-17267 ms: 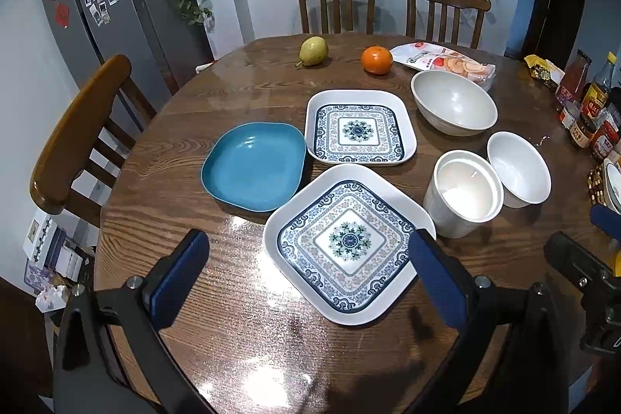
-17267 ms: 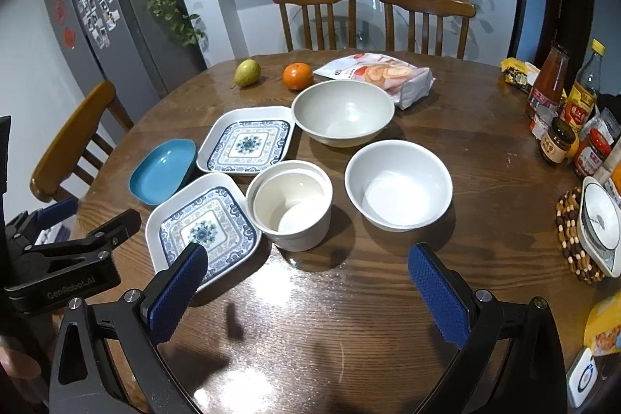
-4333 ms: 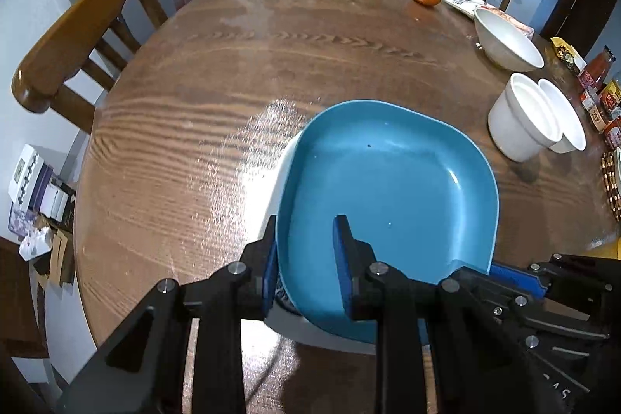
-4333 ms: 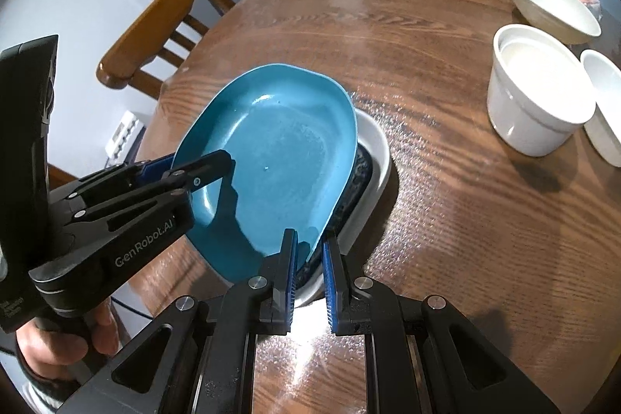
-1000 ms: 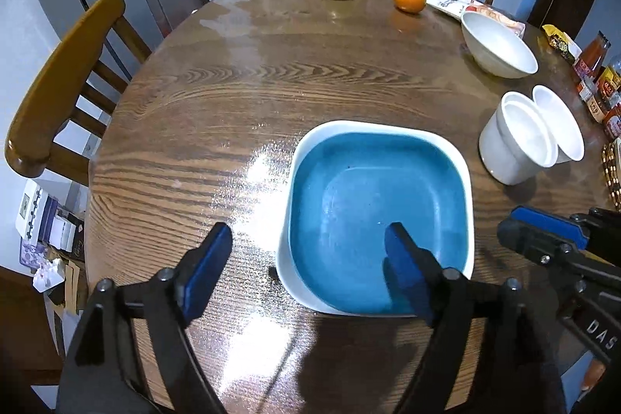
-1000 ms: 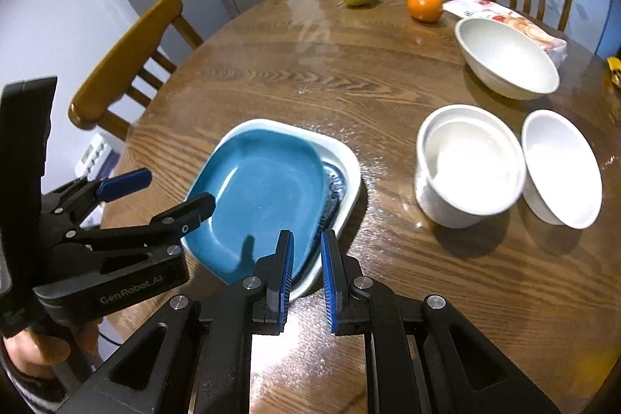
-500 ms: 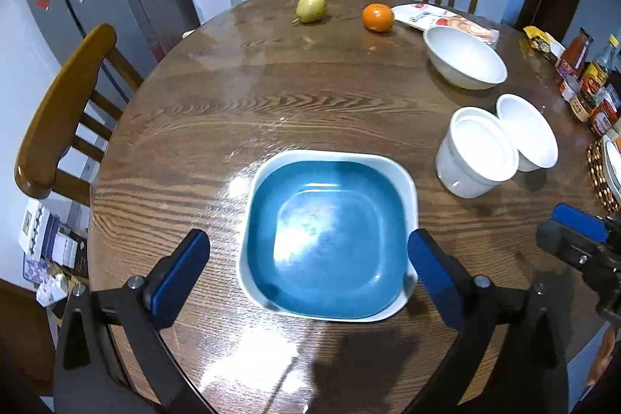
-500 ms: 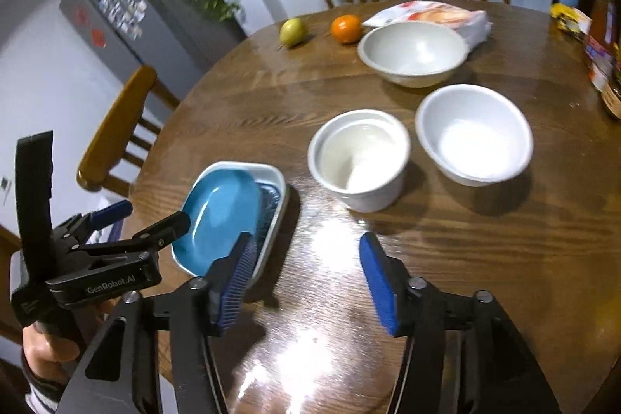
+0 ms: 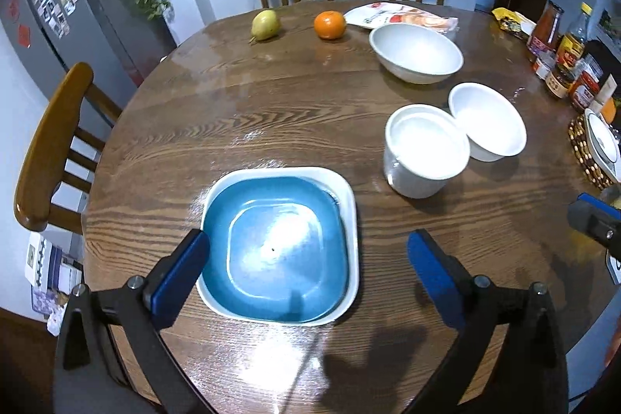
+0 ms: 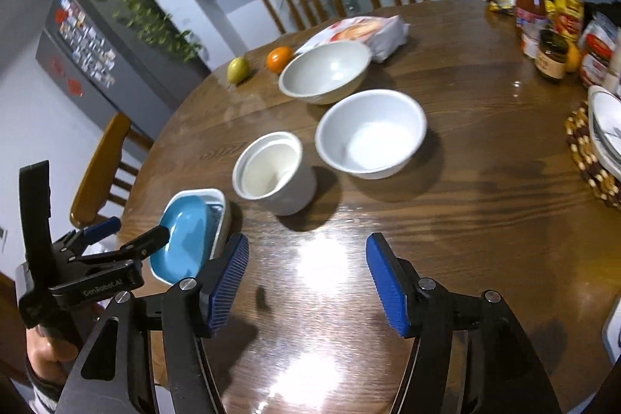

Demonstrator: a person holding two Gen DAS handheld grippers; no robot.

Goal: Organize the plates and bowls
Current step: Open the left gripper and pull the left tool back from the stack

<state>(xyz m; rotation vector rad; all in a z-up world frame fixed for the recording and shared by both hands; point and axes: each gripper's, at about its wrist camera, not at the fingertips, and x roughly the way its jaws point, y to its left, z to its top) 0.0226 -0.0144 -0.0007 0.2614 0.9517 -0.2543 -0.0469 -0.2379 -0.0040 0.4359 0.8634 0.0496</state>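
A blue plate lies nested in a stack of white square plates at the near left of the round table. My left gripper hangs open above it, its pads wide of the stack and touching nothing. To the right stand a tall white pot, a white bowl and a larger grey-white bowl. My right gripper is over bare wood in front of the pot, its jaws opening with nothing between them. The blue plate and the left gripper show at the left of the right wrist view.
A pear, an orange and a snack bag lie at the far side. Bottles and jars crowd the right edge beside a beaded mat bearing dishes. Wooden chairs ring the table.
Both grippers drew back from the plate stack. The right one went from shut to open and swung right toward the bowls. The left one spread wider and rose.
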